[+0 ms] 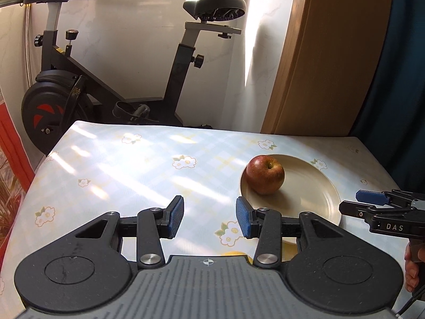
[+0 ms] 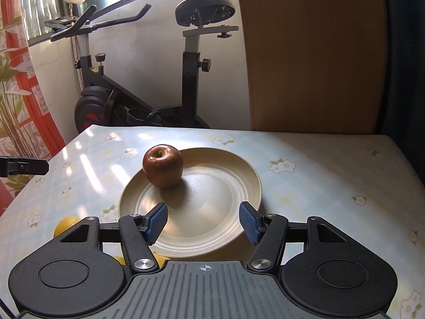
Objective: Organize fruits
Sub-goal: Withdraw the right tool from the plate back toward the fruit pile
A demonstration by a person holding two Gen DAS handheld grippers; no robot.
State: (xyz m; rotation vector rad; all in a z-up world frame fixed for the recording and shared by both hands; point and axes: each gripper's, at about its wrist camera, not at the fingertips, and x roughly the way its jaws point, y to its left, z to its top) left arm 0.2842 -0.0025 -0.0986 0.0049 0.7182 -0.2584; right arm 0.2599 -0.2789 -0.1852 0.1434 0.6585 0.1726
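A red apple (image 2: 162,166) sits upright, stem dimple up, on the cream plate (image 2: 225,186), resting on the plate's far-left portion and not at its centre. That placement leaves most of the dish bare, presumably to take more fruit.

Two yellow citrus fruits lie on the surface (image 2: 332,172) just off the plate's near-left rim: one orange-yellow fruit (image 2: 65,224) shows beside the right claw's housing, and a second yellow fruit (image 2: 159,259) is largely hidden under that housing. Their exact kind cannot be told. In my judgement these remain to be moved onto the plate.

The right claw (image 2: 203,222) hovers over the plate's near rim, its blue pads parted with nothing between them. The left claw (image 1: 209,219) hangs over the surface to the left of the plate, jaws likewise apart and empty.

Neither claw touches the apple or the plate. Both point forward and downward toward the plate, a posture consistent with being between grasps.

An exercise bike (image 1: 106,79) stands beyond the surface's far edge, clear of the work.
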